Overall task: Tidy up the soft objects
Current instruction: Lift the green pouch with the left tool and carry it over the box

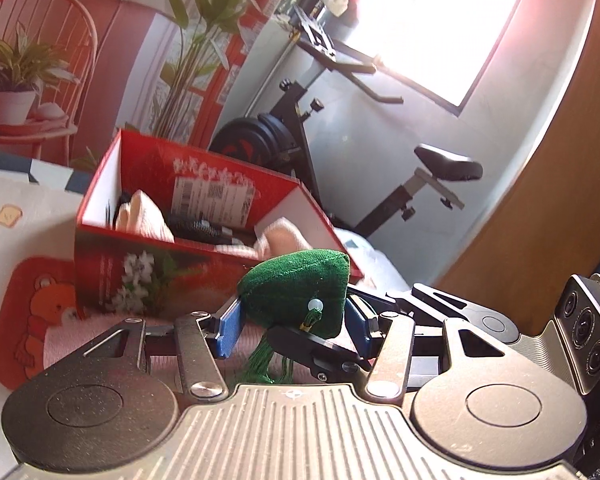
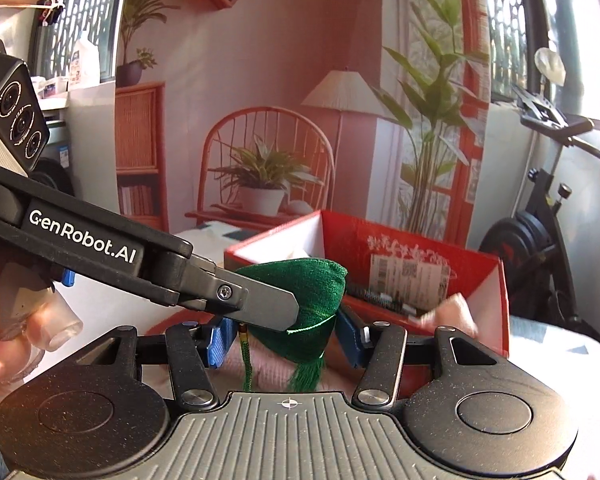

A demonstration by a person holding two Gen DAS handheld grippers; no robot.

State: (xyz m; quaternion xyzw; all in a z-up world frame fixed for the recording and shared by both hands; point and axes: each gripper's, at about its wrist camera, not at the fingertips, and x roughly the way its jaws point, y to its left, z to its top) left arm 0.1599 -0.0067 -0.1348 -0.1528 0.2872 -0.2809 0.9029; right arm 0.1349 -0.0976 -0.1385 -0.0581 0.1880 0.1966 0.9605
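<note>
Green pouch (image 1: 296, 292): a soft, dark green cushion with a pointed top, a pale bead on its face and a green tassel (image 1: 260, 364) dangling beneath; it is hanging off the surface, in front of the box's near wall.
Left gripper (image 1: 294, 320): its blue pads (image 1: 230, 330) are pressing on the pouch from either side, so it is gripping the green pouch.
Right gripper (image 2: 286, 336): its blue pads (image 2: 220, 340) are sitting at both flanks of the same pouch, with the fabric bulging above them; it looks to be gripping the pouch too, and the left gripper's dark finger (image 2: 256, 306) is crossing in front, from the left of the right wrist view.
Hand (image 2: 16, 344): fingers in a clear glove are curling round the left gripper's handle at the left edge of the right wrist view.
Red box (image 1: 204, 248): an open cardboard carton with white inner walls and a shipping label inside the far wall, standing just behind the pouch.
Box contents: pale pink soft pieces (image 1: 146, 216) and something dark (image 1: 198, 228) are lying inside; I cannot tell what they are.
Bear mat (image 1: 40, 312): a red mat with a cartoon bear is lying left of the box.
Exercise bike (image 1: 380, 168): it is standing behind the box, under the bright window.
</note>
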